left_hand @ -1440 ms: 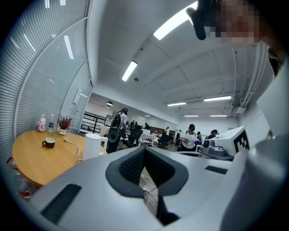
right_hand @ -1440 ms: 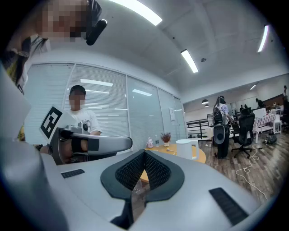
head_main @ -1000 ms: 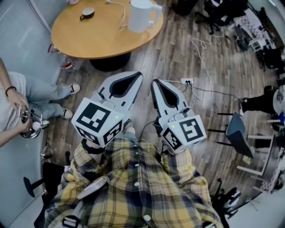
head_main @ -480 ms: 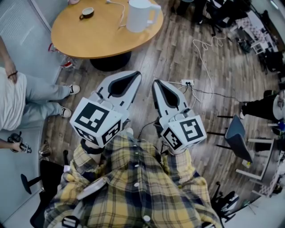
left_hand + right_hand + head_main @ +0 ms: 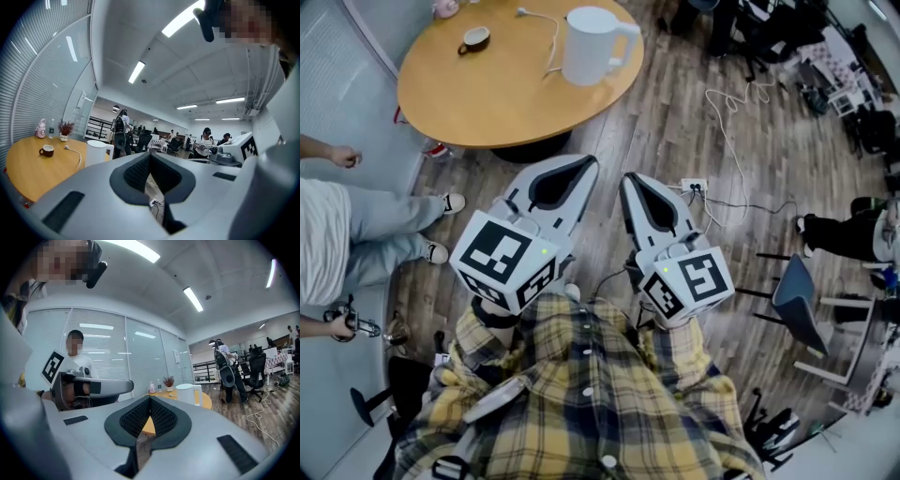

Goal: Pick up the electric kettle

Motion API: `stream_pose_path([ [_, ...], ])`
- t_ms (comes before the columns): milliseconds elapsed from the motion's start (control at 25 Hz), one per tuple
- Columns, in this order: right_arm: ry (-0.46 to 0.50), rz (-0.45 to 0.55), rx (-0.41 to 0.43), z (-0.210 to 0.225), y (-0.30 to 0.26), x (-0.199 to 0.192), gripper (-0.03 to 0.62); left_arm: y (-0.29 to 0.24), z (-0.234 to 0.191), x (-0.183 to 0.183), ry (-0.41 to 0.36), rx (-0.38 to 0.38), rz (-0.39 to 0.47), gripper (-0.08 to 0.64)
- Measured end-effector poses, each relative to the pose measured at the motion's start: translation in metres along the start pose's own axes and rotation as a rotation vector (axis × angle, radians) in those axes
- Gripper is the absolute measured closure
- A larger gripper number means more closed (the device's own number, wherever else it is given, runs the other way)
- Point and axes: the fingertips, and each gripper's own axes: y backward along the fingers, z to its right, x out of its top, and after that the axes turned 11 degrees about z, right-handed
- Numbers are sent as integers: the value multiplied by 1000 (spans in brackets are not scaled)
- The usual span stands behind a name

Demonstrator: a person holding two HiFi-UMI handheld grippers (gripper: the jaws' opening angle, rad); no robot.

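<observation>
Draws nearer than before to the electric kettle [image 5: 586,47] on the round surface [image 5: 487,94]; holds left hand-held gripper [image 5: 589,161] and right hand-held gripper [image 5: 628,178] pressed together, empty.

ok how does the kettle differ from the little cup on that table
The kettle is white and tall; the cup is dark brown and low. In the head view the kettle stands near the right edge of the round wooden table, the cup further left. Both stand upright on it.

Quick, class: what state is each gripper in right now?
Left gripper: closed, holding nothing.
Right gripper: closed, holding nothing.
</observation>
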Motion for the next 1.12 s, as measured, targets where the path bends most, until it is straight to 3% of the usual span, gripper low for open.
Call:
stream_pose_path([
  [560, 2, -17, -43, 45, -134, -9, 560, -70, -123, 15, -1, -30, -29, 557],
  [1120, 5, -29, -122, 75, -191, -22, 560, -89, -197, 8, 14, -25, -53, 557],
])
